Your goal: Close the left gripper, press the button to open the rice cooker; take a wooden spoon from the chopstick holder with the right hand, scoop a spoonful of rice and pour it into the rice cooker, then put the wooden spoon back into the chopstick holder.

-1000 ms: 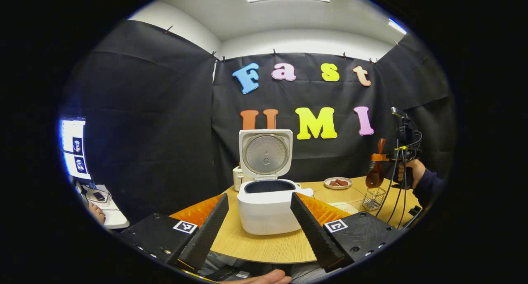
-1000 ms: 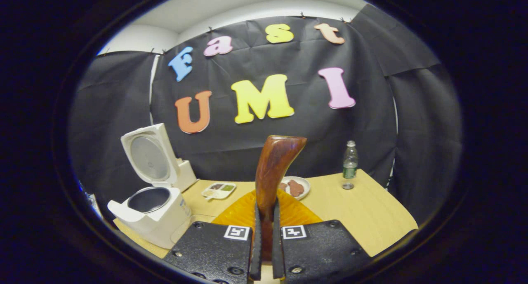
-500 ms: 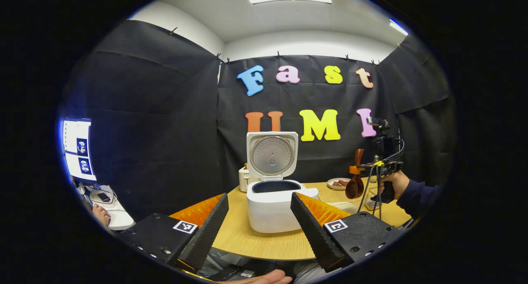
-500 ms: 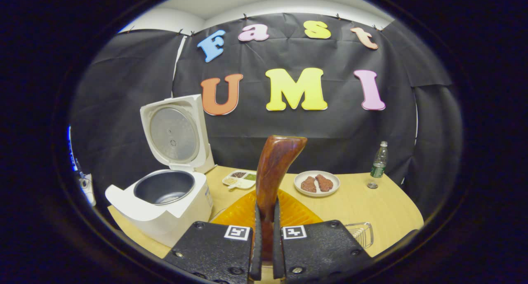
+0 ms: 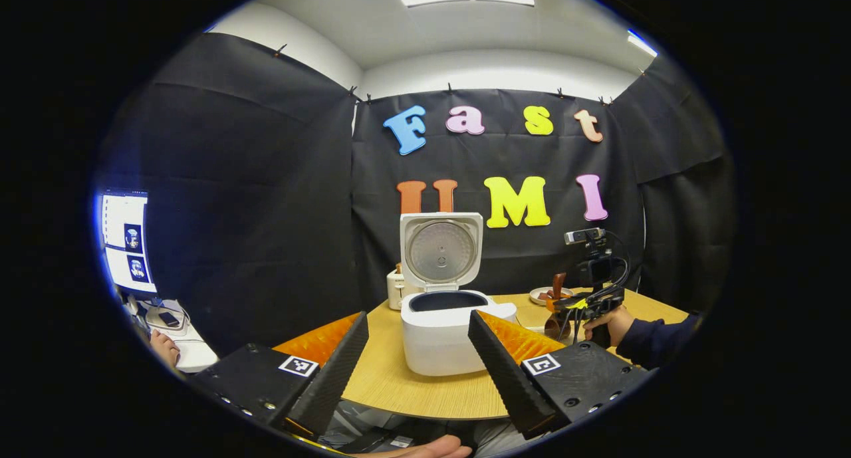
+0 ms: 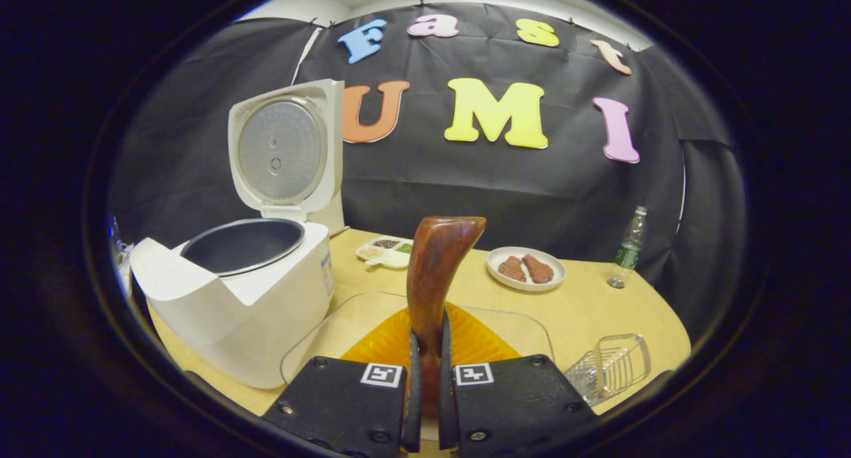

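Note:
The white rice cooker (image 5: 439, 335) stands with its lid (image 5: 441, 248) raised and its dark pot (image 6: 243, 245) bare inside. My left gripper (image 5: 417, 318) hangs open in front of it, with nothing between its fingers. My right gripper (image 6: 429, 335) is shut on the handle of the brown wooden spoon (image 6: 435, 265), which sticks up ahead of the fingers. In the left gripper view the right gripper (image 5: 588, 302) and its hand hold the spoon (image 5: 554, 322) low, just right of the cooker. The wire chopstick holder (image 6: 611, 365) sits at the right, near the table's edge.
A clear, shallow container (image 6: 532, 325) lies under my right gripper beside the cooker. Farther back are a plate of meat (image 6: 525, 268), a small compartment tray (image 6: 385, 252) and a bottle (image 6: 628, 245). A monitor (image 5: 126, 242) stands off the table at far left.
My right gripper has carried the spoon down and leftward, close beside the cooker and over the clear container. The left gripper has stayed open and nearly still.

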`<state>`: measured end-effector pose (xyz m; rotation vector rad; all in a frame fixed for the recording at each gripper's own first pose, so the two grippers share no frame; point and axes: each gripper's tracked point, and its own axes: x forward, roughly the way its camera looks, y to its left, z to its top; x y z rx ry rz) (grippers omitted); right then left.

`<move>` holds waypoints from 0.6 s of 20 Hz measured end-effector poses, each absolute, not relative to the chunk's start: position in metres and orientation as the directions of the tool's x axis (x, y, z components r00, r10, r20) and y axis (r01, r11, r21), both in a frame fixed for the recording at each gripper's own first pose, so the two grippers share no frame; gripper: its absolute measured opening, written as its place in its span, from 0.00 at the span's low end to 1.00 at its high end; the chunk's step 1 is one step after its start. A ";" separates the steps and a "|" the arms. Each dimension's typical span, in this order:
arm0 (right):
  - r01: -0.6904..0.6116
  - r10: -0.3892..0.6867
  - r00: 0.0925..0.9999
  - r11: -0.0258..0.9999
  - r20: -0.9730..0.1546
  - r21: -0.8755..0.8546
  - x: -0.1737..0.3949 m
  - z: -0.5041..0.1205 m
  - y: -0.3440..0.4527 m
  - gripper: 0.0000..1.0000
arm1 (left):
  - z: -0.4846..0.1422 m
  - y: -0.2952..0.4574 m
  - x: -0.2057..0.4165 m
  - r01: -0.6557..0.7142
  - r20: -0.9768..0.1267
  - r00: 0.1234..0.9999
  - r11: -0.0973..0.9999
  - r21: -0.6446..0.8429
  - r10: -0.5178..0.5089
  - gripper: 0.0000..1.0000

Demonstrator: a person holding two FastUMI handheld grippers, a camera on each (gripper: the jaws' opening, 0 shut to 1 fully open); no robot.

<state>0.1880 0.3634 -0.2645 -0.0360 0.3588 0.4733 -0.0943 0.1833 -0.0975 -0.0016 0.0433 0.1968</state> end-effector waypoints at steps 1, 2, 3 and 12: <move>-0.445 0.452 0.817 0.889 -0.357 0.106 0.183 -0.269 0.366 0.16 | -0.099 0.183 -0.094 -0.195 -0.047 0.980 0.981 0.002 0.195 0.96; -0.428 0.461 0.808 0.887 -0.366 0.172 0.180 -0.270 0.367 0.16 | -0.100 0.184 -0.096 -0.196 -0.050 0.979 0.981 0.002 0.196 0.96; -0.396 0.458 0.808 0.888 -0.370 0.234 0.183 -0.271 0.364 0.16 | -0.098 0.184 -0.096 -0.194 -0.046 0.980 0.981 0.001 0.194 0.96; -0.295 0.522 0.752 0.813 -0.404 0.502 0.179 -0.278 0.354 0.16 | -0.104 0.176 -0.096 -0.180 -0.059 0.982 0.983 -0.015 0.179 0.96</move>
